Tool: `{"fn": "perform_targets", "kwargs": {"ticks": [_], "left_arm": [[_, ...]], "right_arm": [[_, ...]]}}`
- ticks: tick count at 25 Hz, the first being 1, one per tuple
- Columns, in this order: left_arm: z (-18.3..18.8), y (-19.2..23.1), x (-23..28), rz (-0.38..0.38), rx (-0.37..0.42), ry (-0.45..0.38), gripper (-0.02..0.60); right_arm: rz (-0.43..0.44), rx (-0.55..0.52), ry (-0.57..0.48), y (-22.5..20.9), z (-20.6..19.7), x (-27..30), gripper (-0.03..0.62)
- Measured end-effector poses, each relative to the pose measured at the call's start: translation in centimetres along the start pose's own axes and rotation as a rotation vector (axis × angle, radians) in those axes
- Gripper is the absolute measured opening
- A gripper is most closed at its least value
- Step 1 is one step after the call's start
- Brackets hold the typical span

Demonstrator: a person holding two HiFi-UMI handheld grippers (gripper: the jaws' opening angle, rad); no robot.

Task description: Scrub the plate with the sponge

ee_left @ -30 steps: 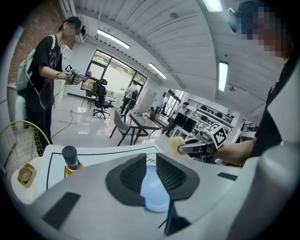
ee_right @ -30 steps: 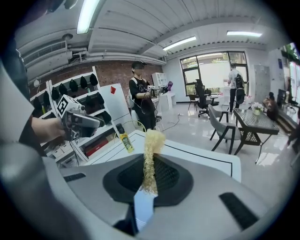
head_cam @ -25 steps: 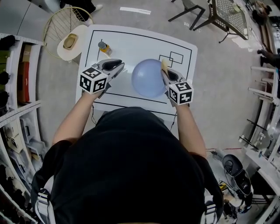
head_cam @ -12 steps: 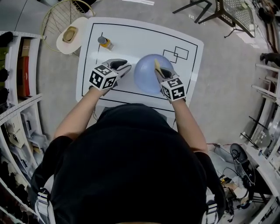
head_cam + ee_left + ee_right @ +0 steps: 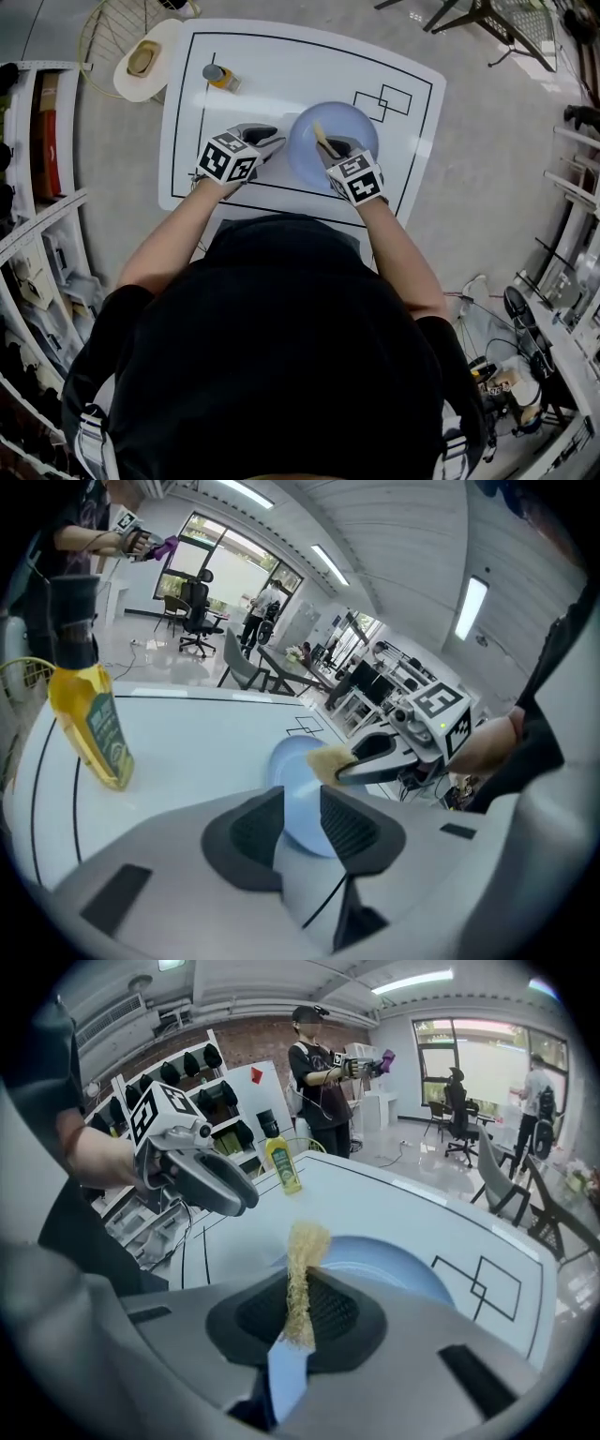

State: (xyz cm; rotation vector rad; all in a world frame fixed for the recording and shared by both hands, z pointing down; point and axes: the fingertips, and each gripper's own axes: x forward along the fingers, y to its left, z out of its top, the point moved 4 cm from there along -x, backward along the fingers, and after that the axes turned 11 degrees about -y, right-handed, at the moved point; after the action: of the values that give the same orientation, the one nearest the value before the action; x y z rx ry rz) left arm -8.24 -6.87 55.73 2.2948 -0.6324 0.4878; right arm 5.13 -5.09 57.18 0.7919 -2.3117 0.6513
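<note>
There is one table (image 5: pixel 281 66), and on it one blue plate (image 5: pixel 352 125) and one yellow bottle (image 5: pixel 221 77) near the far left corner. One sponge (image 5: pixel 322 139) is there too. The grippers are two: the left gripper (image 5: pixel 270 135) and the right gripper (image 5: pixel 330 148).

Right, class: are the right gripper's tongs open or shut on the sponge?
Shut on the sponge: in its own view the tongs of the right gripper squeeze it flat, tip poking out over the blue plate.

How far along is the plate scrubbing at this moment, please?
Done: the sponge is picked up and clamped in the right gripper. In hand: the sponge sits over the blue plate, while the left gripper, jaws apart, sits at the plate's rim. Left: the scrubbing itself. No suds or wiped patches show, so I cannot tell how much of the plate has been covered.
</note>
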Motion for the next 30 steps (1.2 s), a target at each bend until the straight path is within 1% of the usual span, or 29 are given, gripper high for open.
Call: {"fn": "perform_targets", "kwargs": {"ticks": [5,9,15,25,30], "left_arm": [[-1.7,0.6,1.1,0.005,0.009,0.029,0.124],[-3.2,0.8,2.3,-0.002,-0.004,0.068,0.124],[-5.2,1.5,3.8,0.007,-0.042,0.134,0.135],[-7.1,1.5,5.6,-0.019,-0.049,0.215,0.133],[-7.4,1.4,5.9,-0.038,-0.049,0.233,0.106]], "right_arm": [[0.043,-0.014,0.043,0.8,-1.6,2.0,0.032],[0.060,-0.028,0.073,0.9,-2.3,3.0,0.032],[0.107,-0.030,0.120,1.5,-3.4,4.5,0.032],[0.161,0.007,0.139,1.9,-4.1,6.1,0.032],[0.180,0.021,0.142,2.1,-4.2,6.7,0.032]]}}
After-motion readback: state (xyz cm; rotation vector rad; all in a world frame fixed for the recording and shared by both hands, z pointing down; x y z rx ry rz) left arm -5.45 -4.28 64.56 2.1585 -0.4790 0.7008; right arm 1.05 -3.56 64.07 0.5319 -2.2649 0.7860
